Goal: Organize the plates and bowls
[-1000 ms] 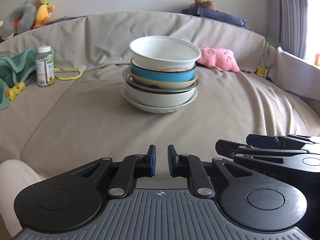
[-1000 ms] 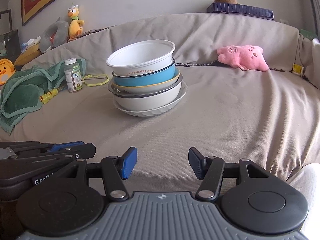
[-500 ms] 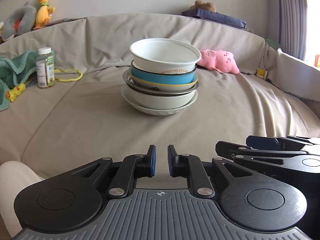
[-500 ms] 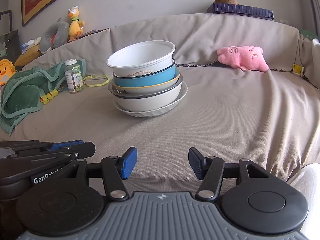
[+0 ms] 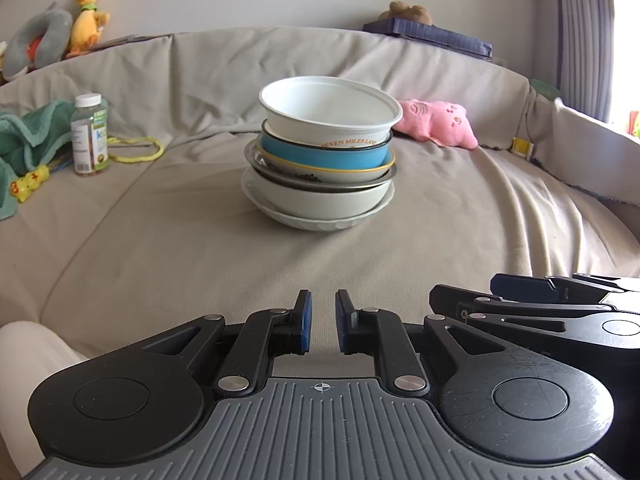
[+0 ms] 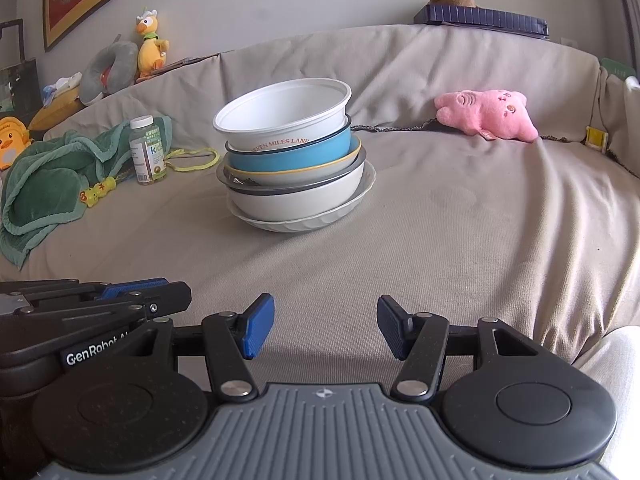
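A stack of bowls and plates (image 5: 320, 168) stands on the beige couch seat, also in the right wrist view (image 6: 292, 168). A white bowl (image 5: 328, 108) tops it, over a blue bowl (image 5: 324, 156), a metal-rimmed dish, a large white bowl (image 5: 320, 200) and a white plate (image 5: 316, 222) at the bottom. My left gripper (image 5: 322, 326) is nearly shut with a narrow gap, empty, well short of the stack. My right gripper (image 6: 326, 330) is open and empty, also short of the stack. Each gripper shows at the edge of the other's view.
A vitamin bottle (image 5: 90, 136), a green towel (image 6: 52, 176), a yellow cord (image 5: 134, 148) and a small yellow toy (image 5: 28, 184) lie at the left. A pink plush pig (image 5: 438, 122) lies at the right. Plush toys sit on the couch back.
Both views have drifted slightly closer to the stack, which sits a little lower in the left view. Neither gripper's jaws have changed.
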A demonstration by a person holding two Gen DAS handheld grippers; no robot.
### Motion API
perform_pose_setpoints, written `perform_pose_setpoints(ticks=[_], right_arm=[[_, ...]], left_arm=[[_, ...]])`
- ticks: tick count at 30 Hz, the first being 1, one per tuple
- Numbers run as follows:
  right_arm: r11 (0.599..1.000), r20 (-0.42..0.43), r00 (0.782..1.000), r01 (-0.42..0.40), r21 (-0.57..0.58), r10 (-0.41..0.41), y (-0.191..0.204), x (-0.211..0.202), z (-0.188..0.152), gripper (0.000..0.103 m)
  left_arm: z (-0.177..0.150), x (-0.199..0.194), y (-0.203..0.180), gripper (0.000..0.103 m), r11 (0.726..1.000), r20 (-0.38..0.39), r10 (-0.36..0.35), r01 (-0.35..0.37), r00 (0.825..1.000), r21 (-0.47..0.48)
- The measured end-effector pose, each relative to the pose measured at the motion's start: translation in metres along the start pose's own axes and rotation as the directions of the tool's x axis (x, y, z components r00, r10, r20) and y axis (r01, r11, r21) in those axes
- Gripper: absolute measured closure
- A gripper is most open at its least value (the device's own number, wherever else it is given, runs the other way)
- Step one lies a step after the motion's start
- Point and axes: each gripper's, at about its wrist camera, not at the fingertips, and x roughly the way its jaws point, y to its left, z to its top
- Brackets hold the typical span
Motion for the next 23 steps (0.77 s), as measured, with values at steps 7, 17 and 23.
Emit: perform_pose_setpoints(ticks=[7, 17, 23], right_arm=[[1.000, -0.002, 1.000, -0.003, -0.001, 0.003, -0.001, 0.001, 0.000, 0.046], [0.998, 0.003, 0.999, -0.033, 0.047, 0.033, -0.023, 0.009, 0.009, 0.046], [0.927, 0.232, 0.921, 0.242, 0.287, -0.313, -0.126, 0.014, 0.083, 0.034]], left_arm=[[0.000, 0.000, 0.000, 0.088, 1.000, -0.001, 0.000, 0.000, 1.000, -0.002], [-0.001, 0.010, -0.001, 0.088, 0.999, -0.049, -0.026, 0.024, 0.998, -0.043], [0.058, 0.021, 0.091, 0.085, 0.990, 0.041, 0.034, -0.028, 0.999, -0.138]])
